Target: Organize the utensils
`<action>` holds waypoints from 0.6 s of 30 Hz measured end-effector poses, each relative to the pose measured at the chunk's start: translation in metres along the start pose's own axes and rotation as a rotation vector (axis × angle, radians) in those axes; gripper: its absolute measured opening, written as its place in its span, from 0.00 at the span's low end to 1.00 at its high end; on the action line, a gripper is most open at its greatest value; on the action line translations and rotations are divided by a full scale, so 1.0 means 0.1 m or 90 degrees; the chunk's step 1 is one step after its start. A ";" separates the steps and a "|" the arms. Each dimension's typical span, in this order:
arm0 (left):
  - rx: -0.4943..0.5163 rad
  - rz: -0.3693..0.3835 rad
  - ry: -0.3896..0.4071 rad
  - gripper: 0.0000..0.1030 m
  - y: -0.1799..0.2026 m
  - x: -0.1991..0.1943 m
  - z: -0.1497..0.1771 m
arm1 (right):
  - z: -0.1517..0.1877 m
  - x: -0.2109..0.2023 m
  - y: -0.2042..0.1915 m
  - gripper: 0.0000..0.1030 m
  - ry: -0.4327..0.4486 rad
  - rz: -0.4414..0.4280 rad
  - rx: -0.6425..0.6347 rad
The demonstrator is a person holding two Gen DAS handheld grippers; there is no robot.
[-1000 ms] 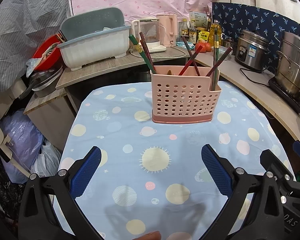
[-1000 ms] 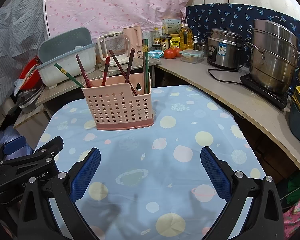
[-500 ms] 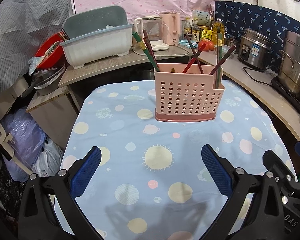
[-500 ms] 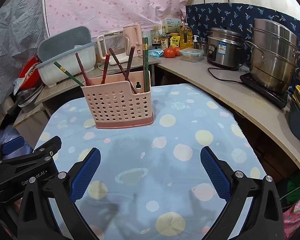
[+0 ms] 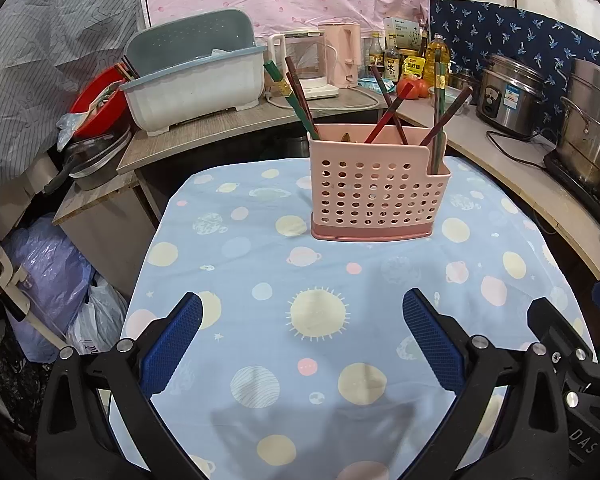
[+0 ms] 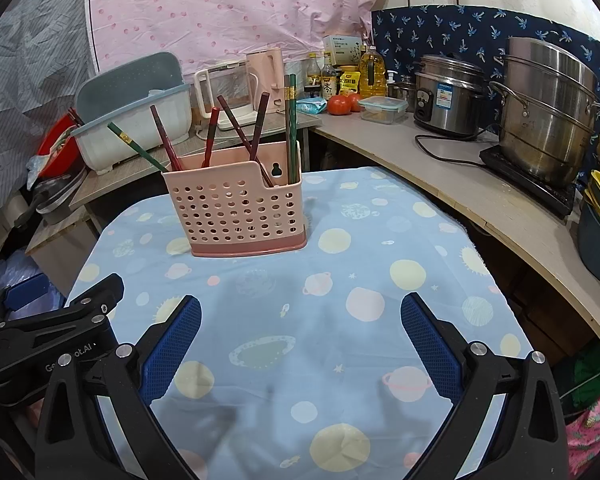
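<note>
Both cameras sit low over the near end of the pale blue planet-print tablecloth (image 5: 260,280), each looking forward between its own blue-padded fingers toward the pink perforated plastic utensil basket (image 5: 378,192). The left wrist view faces that basket almost squarely, from near. The right wrist view stands to the right of it, so the basket (image 6: 236,208) falls left of centre. Both share the basket, the cloth (image 6: 380,280) and the cluttered counter behind it.

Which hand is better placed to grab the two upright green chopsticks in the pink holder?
Right, probably. The green chopsticks stand in the pink holder's right-end compartment, nearer the right tongs. Both tongs are open and empty; the left tongs sit further left.
</note>
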State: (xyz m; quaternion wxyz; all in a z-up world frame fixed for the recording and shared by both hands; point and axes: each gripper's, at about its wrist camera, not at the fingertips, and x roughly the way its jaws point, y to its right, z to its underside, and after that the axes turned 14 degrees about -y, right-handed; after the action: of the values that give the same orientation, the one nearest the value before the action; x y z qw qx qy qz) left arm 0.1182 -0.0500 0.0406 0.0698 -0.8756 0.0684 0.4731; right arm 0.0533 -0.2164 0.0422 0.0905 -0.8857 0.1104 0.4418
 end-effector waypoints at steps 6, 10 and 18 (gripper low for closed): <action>0.001 -0.002 0.001 0.93 0.00 0.00 0.00 | 0.01 0.00 -0.01 0.94 0.001 0.001 -0.001; 0.001 -0.003 0.001 0.93 0.00 0.00 0.00 | 0.01 0.01 0.01 0.94 0.002 0.001 -0.001; 0.003 -0.002 0.003 0.93 0.02 -0.01 -0.01 | 0.00 0.01 0.00 0.94 0.002 0.001 -0.002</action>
State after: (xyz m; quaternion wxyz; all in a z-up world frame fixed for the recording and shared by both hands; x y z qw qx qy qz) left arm 0.1175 -0.0517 0.0420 0.0728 -0.8765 0.0681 0.4709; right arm 0.0533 -0.2165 0.0414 0.0885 -0.8865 0.1106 0.4406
